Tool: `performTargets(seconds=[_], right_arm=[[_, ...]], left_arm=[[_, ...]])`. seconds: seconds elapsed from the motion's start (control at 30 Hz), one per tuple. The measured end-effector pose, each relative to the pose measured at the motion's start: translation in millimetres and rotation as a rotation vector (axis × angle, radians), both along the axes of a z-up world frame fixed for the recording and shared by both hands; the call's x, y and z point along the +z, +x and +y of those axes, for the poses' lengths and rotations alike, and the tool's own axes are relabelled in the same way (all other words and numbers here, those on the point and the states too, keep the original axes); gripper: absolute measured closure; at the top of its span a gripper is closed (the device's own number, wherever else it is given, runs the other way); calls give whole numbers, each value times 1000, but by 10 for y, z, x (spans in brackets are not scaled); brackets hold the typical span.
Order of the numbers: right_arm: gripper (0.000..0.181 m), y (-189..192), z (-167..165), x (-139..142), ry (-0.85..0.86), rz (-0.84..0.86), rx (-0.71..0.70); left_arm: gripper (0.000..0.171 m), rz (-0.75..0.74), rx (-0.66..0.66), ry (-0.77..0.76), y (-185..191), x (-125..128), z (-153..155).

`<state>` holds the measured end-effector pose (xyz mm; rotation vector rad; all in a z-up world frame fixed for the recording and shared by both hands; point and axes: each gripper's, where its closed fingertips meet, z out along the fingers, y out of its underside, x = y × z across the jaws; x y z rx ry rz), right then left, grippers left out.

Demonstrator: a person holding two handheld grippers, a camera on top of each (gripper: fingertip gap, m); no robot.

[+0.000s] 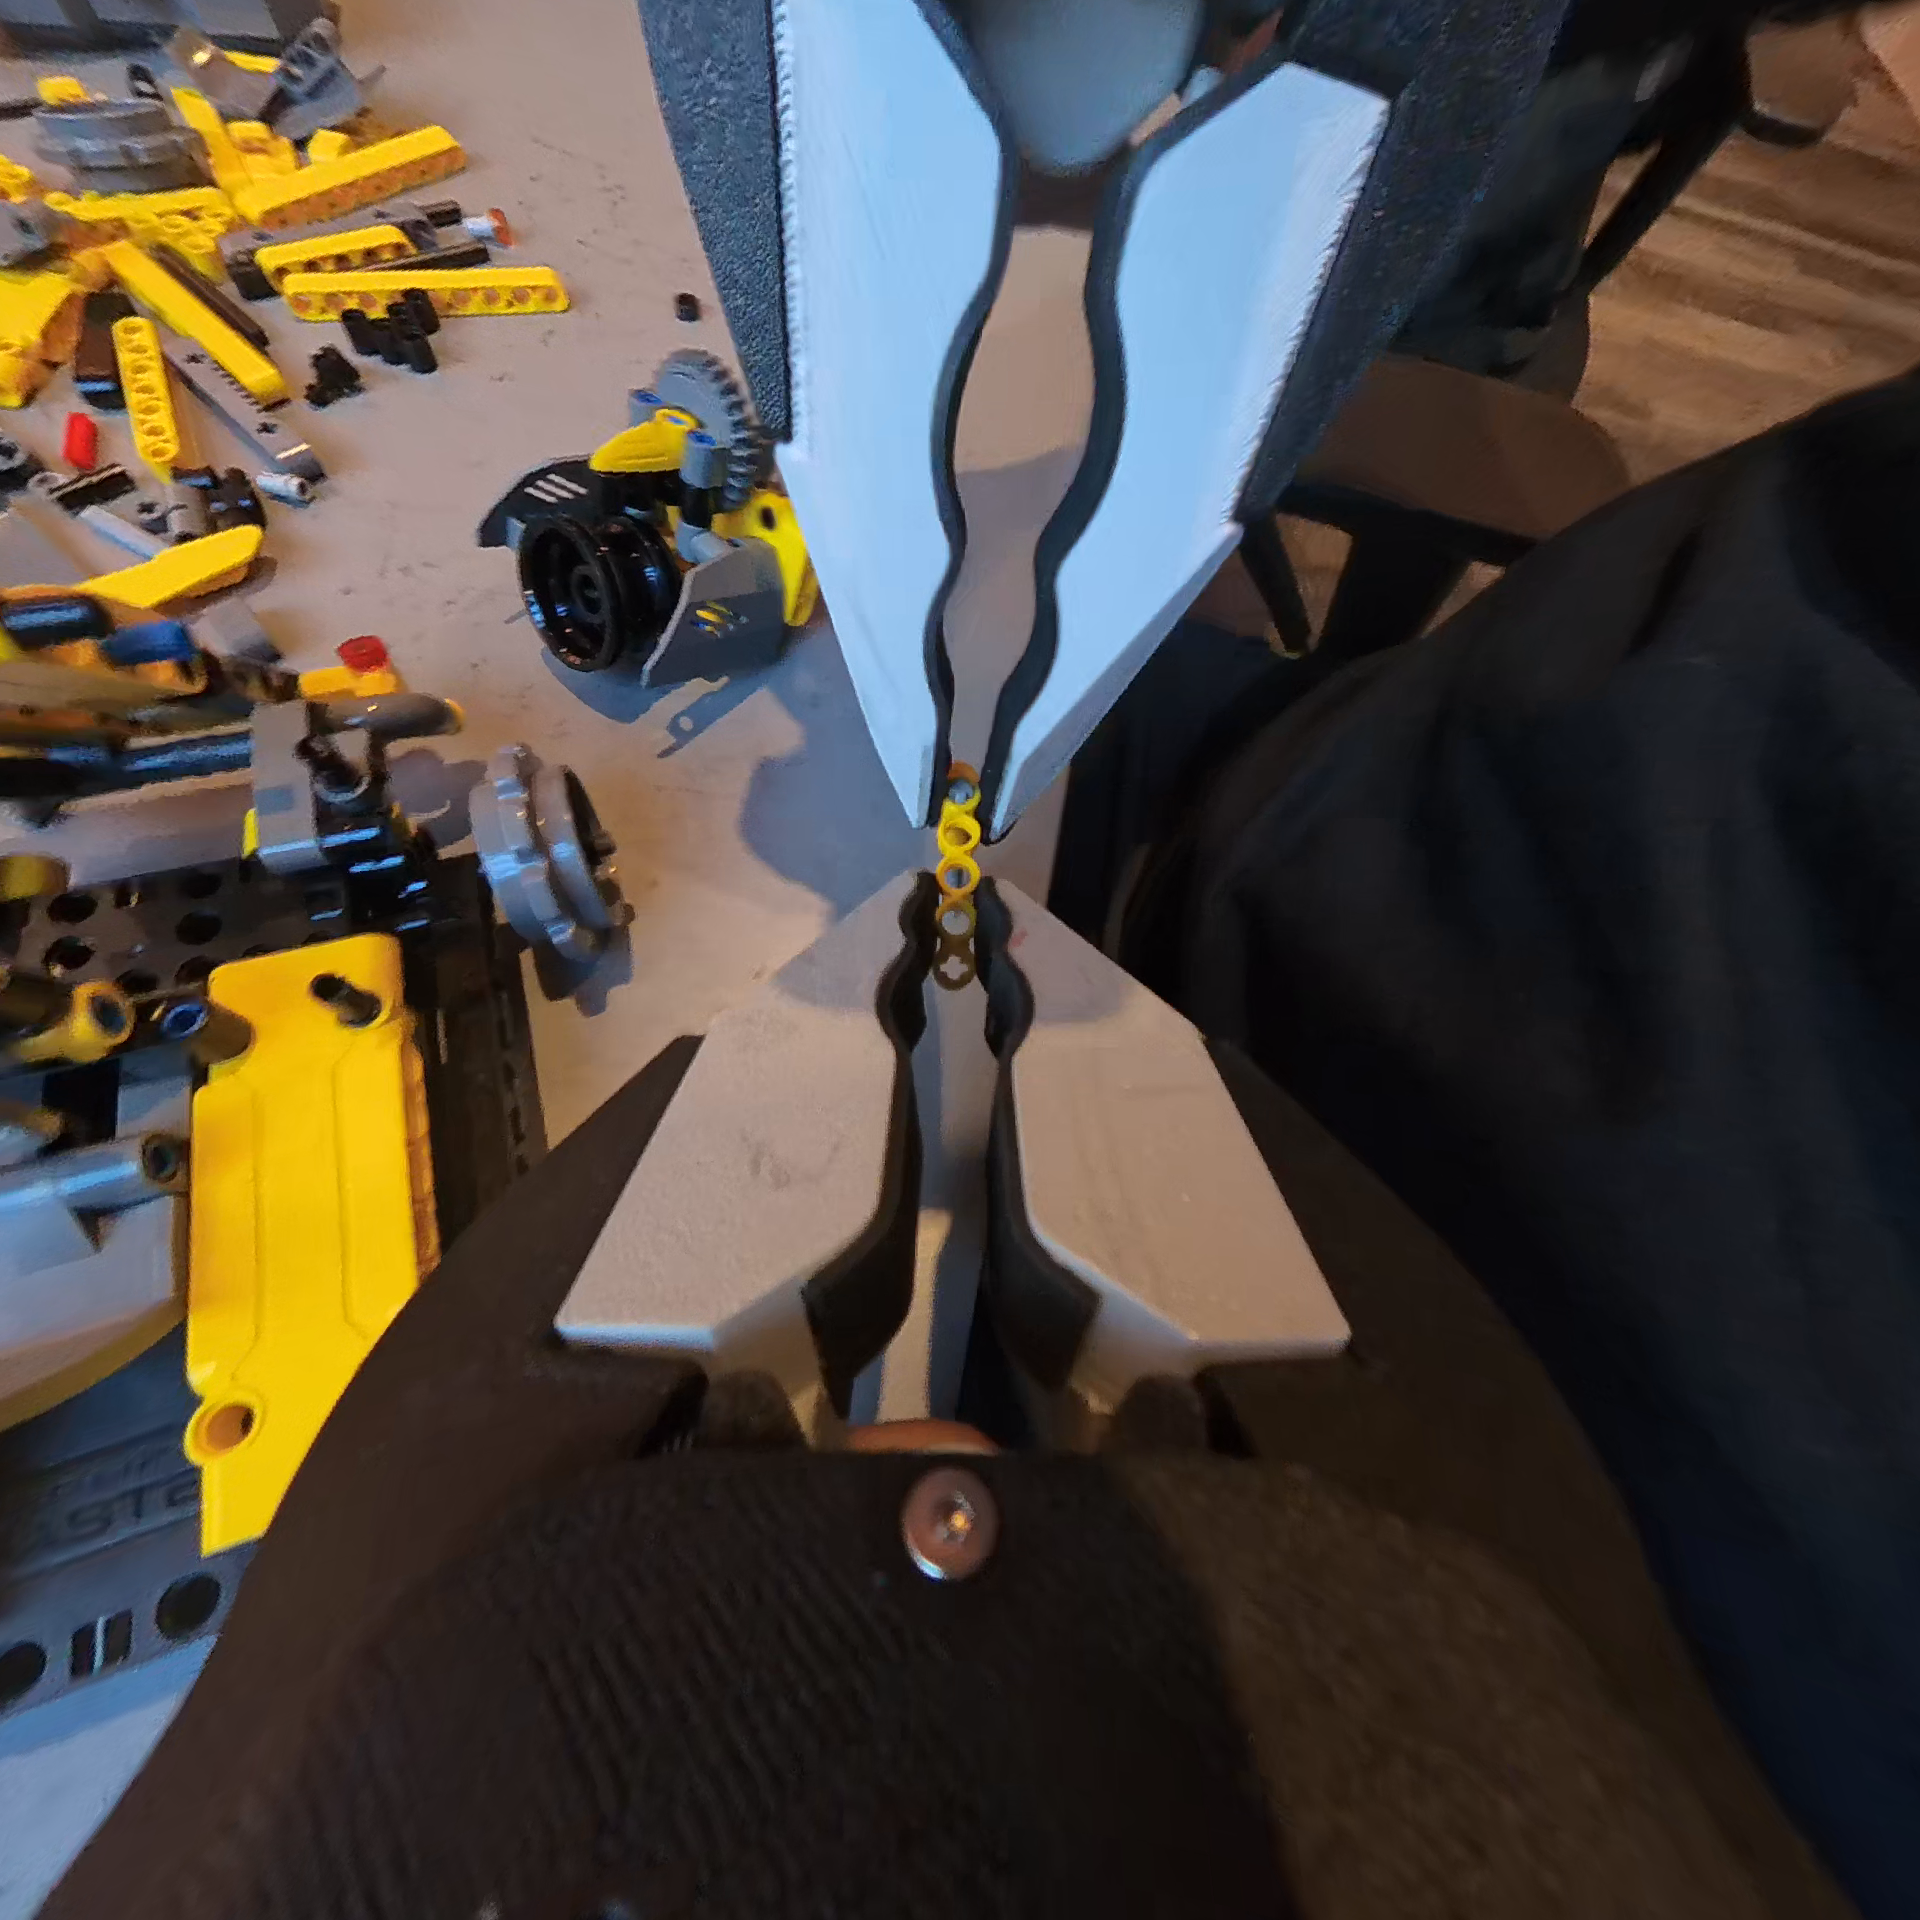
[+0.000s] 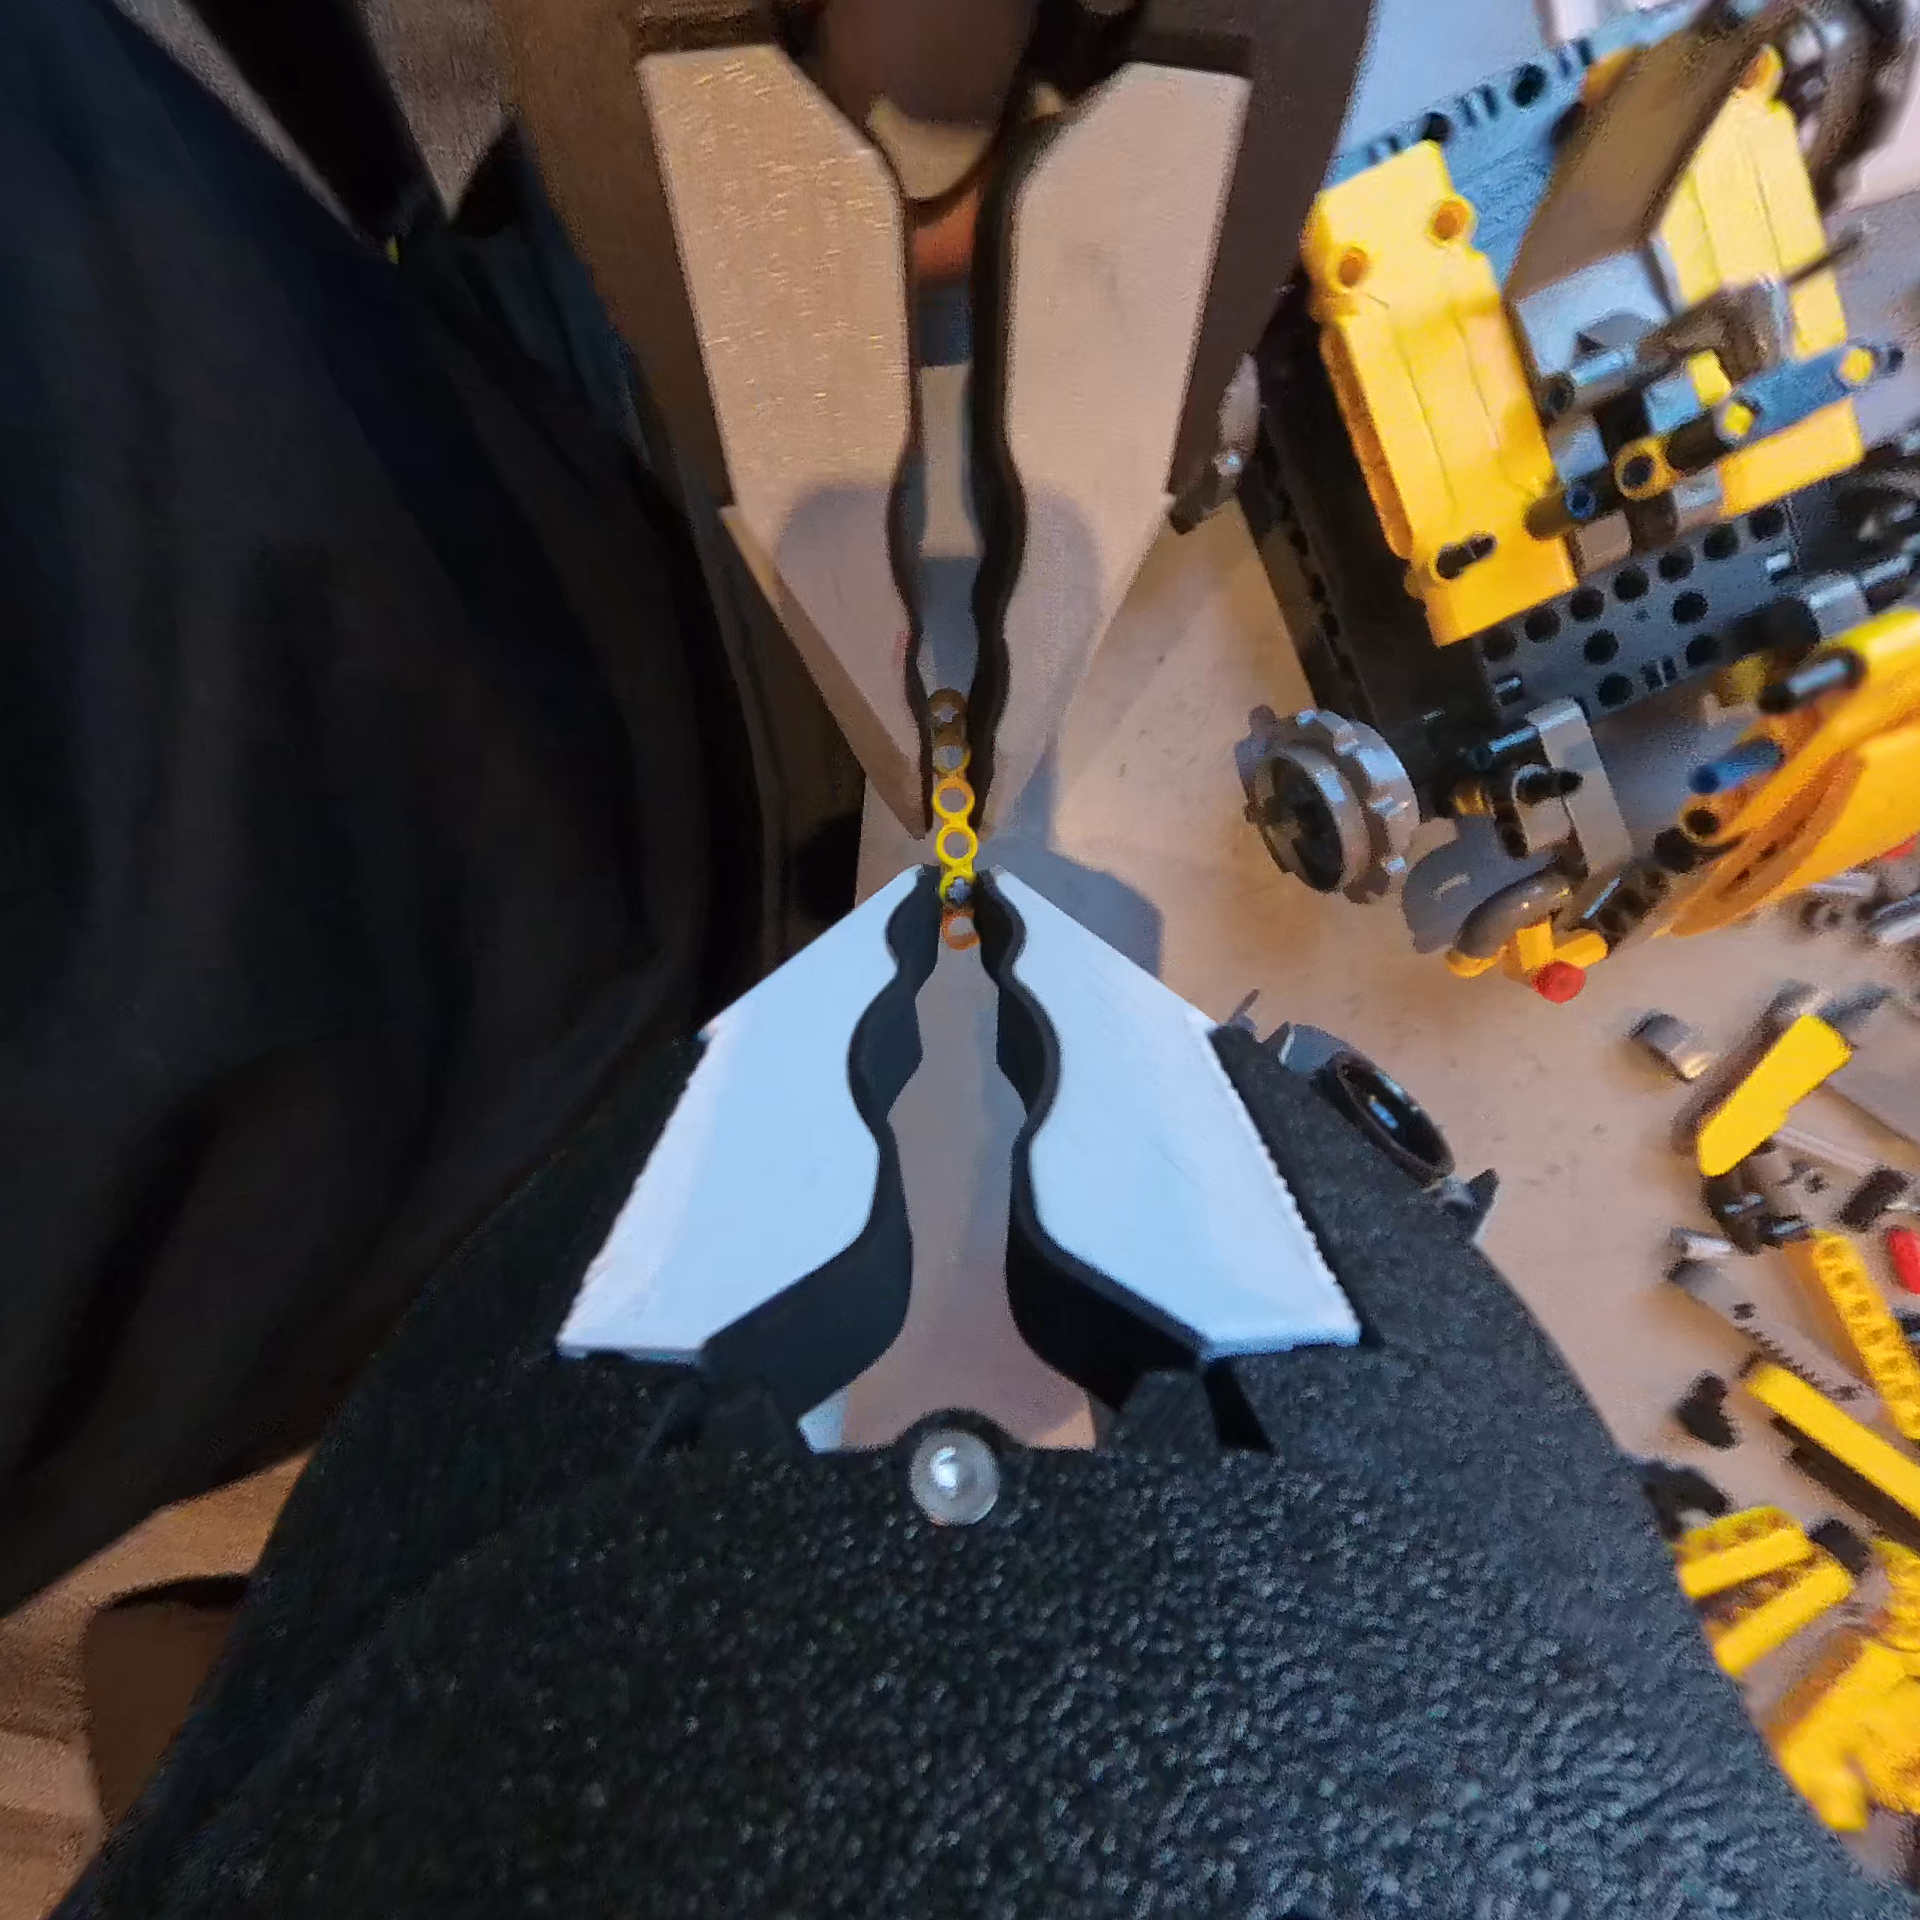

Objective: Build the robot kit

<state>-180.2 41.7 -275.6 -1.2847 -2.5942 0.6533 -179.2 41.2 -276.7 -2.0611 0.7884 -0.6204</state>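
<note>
A thin yellow beam with holes (image 1: 957, 862) is held in the air between both grippers, which meet tip to tip. My left gripper (image 1: 954, 896) is shut on its near end. My right gripper (image 1: 962, 816) comes in from the top and is shut on the far end, where a small grey pin sits in a hole. In the right wrist view my right gripper (image 2: 958, 885) grips the beam (image 2: 953, 826) from below and my left gripper (image 2: 950, 800) grips it from above. The beam hangs over the table edge beside a person's dark clothing (image 1: 1558, 935).
A large yellow and black brick vehicle model (image 1: 301, 1143) (image 2: 1558, 468) with a grey gear (image 1: 551, 862) stands beside the grippers. A small wheel sub-assembly (image 1: 644, 561) and several loose yellow beams (image 1: 353, 177) and black pins lie on the beige table (image 1: 665, 810).
</note>
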Motion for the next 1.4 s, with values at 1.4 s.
performTargets(seconds=[1.4], right_arm=[[147, -152, -520, 240, -202, 640, -40]], left_arm=[[167, -622, 90, -35, 24, 365, -454]])
